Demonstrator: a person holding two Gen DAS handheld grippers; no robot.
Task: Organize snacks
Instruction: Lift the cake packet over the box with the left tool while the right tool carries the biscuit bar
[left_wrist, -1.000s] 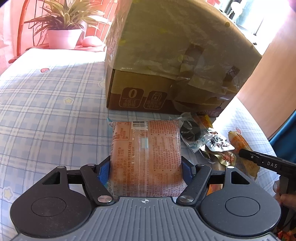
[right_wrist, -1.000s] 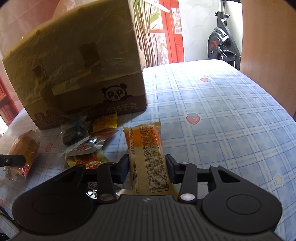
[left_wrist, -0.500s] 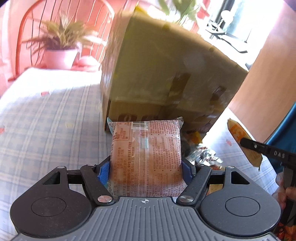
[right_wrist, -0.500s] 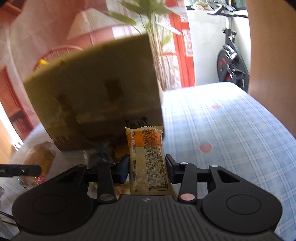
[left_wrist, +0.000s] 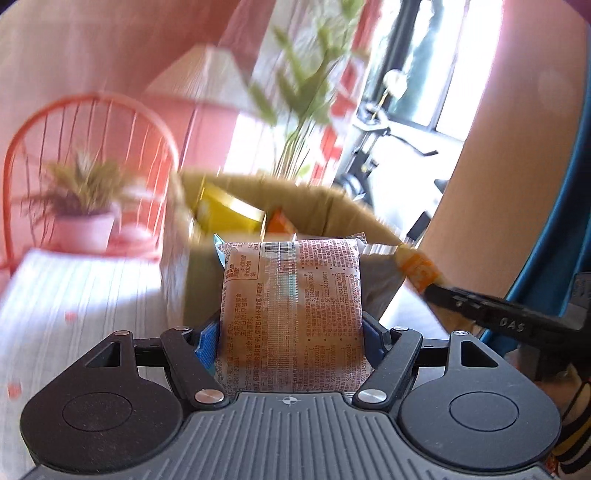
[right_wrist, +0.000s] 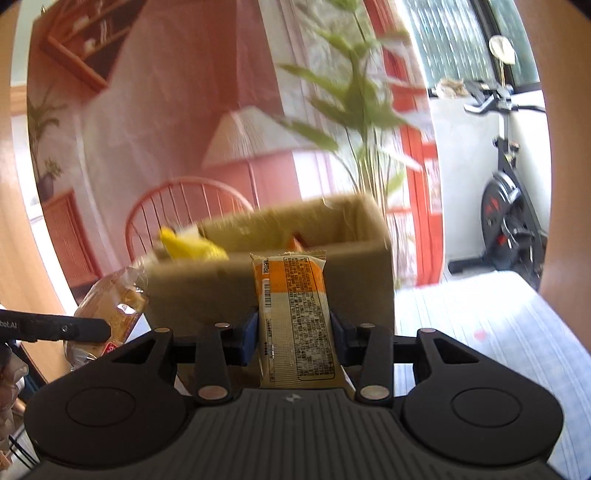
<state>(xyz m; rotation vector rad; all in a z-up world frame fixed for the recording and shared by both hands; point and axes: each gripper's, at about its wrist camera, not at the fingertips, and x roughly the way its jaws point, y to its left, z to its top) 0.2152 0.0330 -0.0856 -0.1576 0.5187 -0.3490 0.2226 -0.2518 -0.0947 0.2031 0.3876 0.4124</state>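
My left gripper (left_wrist: 291, 339) is shut on a clear bread packet with red print (left_wrist: 291, 310) and holds it in the air before the open cardboard box (left_wrist: 332, 206). My right gripper (right_wrist: 293, 334) is shut on an orange and cream snack bar (right_wrist: 293, 306), raised to about the height of the box (right_wrist: 362, 266) rim. Yellow and orange packets (left_wrist: 229, 210) show inside the box. The right gripper's finger with the bar shows at the right of the left wrist view (left_wrist: 480, 306). The left gripper's finger and bread packet show at the left of the right wrist view (right_wrist: 110, 310).
A checked tablecloth (right_wrist: 498, 325) covers the table. A red chair (left_wrist: 85, 147) and a potted plant (left_wrist: 81, 206) stand behind the table at the left. A tall plant (right_wrist: 354, 110) and an exercise bike (right_wrist: 513, 206) stand behind the box.
Both grippers have risen from the table with their packets, from the foot of the box to its rim. The box's open top and its contents have come into view.
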